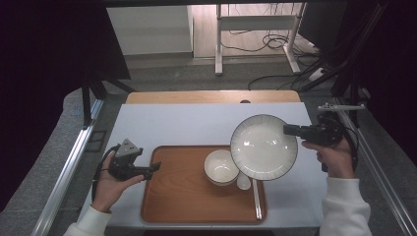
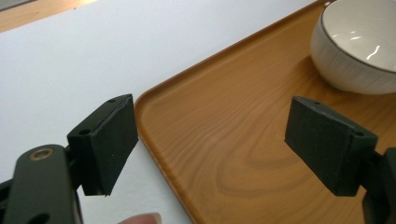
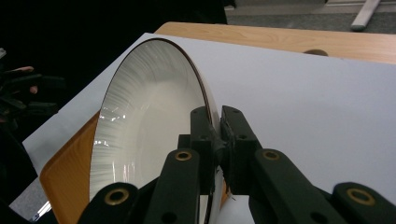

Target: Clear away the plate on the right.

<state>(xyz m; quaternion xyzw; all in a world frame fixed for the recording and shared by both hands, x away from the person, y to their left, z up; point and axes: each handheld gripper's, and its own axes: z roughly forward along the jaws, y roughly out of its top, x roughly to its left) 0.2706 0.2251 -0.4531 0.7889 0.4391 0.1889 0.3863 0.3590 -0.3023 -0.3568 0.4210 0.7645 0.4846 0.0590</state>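
A wide white plate with a dark rim hangs tilted above the right end of the wooden tray; in the right gripper view the plate stands on edge. My right gripper is shut on its rim at the right side, both jaws pinching the rim. A small white bowl sits on the tray beside a white spoon, and the bowl lies beyond my left gripper. My left gripper stands open over the tray's left edge with nothing between its jaws.
The tray lies on a white mat over a wooden table. A chopstick or thin rod rests along the tray's right side. Metal rails run along both sides of the table; a desk frame and cables stand behind.
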